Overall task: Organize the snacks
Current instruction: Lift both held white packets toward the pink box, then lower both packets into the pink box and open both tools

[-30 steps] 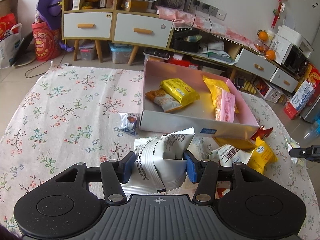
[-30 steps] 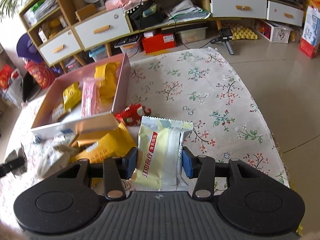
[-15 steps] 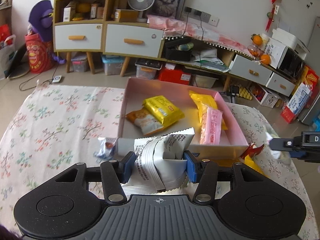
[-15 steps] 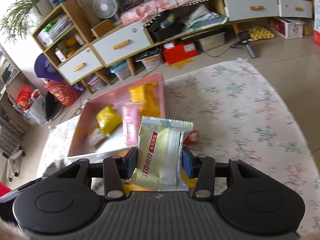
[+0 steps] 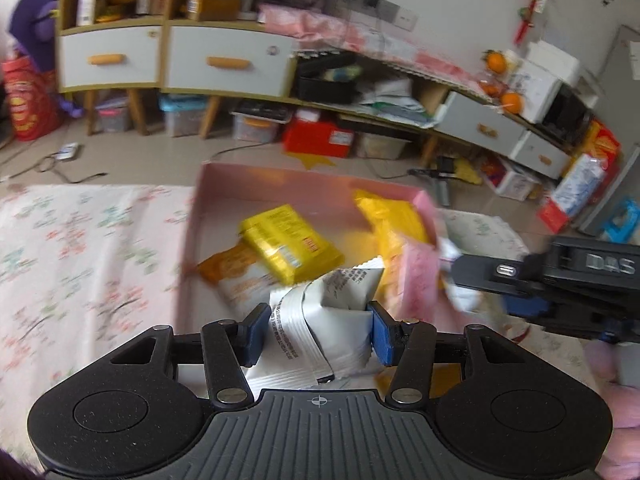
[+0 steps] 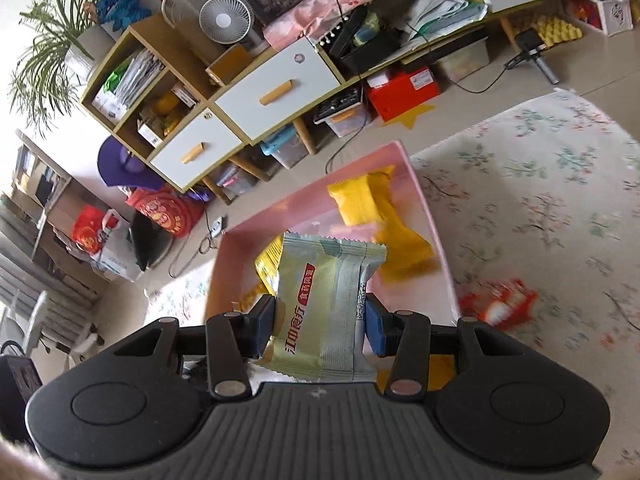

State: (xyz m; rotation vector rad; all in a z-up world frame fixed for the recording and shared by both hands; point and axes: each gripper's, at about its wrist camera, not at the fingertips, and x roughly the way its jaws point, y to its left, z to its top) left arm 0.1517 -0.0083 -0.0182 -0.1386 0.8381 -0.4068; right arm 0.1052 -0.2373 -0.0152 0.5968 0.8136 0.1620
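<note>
left gripper [image 5: 316, 330]: clamped on a crumpled silver foil snack packet [image 5: 320, 332], low centre of the left wrist view, hanging over the near edge of the shallow pink cardboard box [image 5: 192, 224]

right gripper [image 6: 320, 322]: squeezing a pale green sealed snack pouch with a red label [image 6: 324, 304], bottom middle of the right wrist view, also over the box

risk, collision: both grippers crowd the same end of the box, so they could easily bump

risk, bad drop: the silver packet is pinched by a folded corner; let go too soon and I'd guess it lands on the floral tablecloth [image 5: 80, 248], not inside

box contents: flat yellow packet [image 5: 292, 244] mid-box, orange-and-white packet [image 5: 240, 276] partly under it, big yellow bag [image 5: 392, 216] and pink packet [image 5: 420, 276] along the right wall

left out: a red wrapper [image 6: 496, 304] on the cloth, right of the box
</note>
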